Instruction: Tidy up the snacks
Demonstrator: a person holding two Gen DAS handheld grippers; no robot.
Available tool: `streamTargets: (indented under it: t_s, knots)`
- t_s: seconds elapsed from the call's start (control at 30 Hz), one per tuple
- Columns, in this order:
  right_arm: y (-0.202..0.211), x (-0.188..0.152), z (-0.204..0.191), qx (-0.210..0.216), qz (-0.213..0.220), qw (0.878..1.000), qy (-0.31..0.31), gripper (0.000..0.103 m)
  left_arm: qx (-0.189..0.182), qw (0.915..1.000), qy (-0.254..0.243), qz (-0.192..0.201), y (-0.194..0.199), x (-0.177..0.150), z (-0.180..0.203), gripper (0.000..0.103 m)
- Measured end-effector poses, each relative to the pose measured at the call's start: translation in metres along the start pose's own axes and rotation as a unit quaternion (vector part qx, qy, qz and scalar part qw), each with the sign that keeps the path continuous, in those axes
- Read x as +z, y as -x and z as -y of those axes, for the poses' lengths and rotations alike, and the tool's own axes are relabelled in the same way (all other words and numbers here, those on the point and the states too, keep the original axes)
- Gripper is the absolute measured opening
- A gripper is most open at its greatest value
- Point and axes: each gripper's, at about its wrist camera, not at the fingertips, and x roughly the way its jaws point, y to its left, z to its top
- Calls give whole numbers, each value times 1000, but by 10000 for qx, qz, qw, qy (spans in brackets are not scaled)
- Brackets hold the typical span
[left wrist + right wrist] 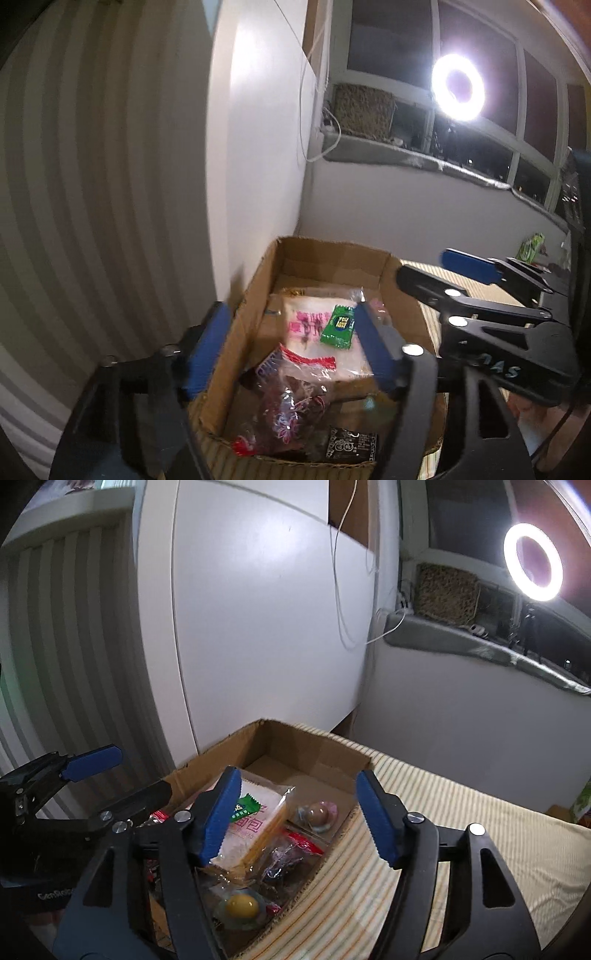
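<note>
An open cardboard box (pixel 332 247) (pixel 314 734) sits on a striped mat and holds several snacks. A white bread bag with pink lettering (pixel 310 325) (pixel 255 827) lies in it, with a small green packet (pixel 338 326) (pixel 243 806) on top. In front are a clear bag of dark snacks (pixel 291 402) (pixel 291 856), a black packet (pixel 351 446), a round pink-brown sweet (pixel 317 814) and a yellow round one (pixel 242 904). My left gripper (pixel 290 314) hangs open over the box, gripping nothing. My right gripper (pixel 298 775) is open too, its left pad over the bread bag, its right pad outside the box wall.
A white cabinet door (pixel 258 627) stands right behind the box, and a striped wall (pixel 92 184) is at the left. The striped mat (pixel 461 830) stretches to the right. A green packet (pixel 532 247) lies far right. A ring light (pixel 458 86) glares from the window.
</note>
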Motion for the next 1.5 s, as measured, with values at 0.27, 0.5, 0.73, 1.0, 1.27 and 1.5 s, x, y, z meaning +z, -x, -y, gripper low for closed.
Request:
streamTargets:
  t_s: [0.27, 0.5, 0.73, 1.0, 1.27, 1.5]
  knots:
    - [44, 5, 4, -694, 636, 9954, -183, 103, 81, 9991, -86, 411, 26, 5, 3, 79]
    - [80, -5, 10, -1149, 890, 9887, -368, 103, 239, 9977, -247, 591, 48, 7, 9, 99]
    - [119, -23, 27, -1511, 1041, 9810, -623, 103, 220, 9980, -348, 483, 53, 6, 25, 102]
    - [168, -54, 60, -1847, 976, 9731, -971, 103, 191, 9962, -720, 459, 60, -2, 70, 102]
    - [232, -86, 108, -2583, 903, 9493, -1547, 103, -501, 9918, -1059, 516, 79, -12, 141, 102]
    - [260, -84, 105, -2739, 962, 9460, -1446, 103, -752, 9893, -1148, 496, 91, -19, 162, 102]
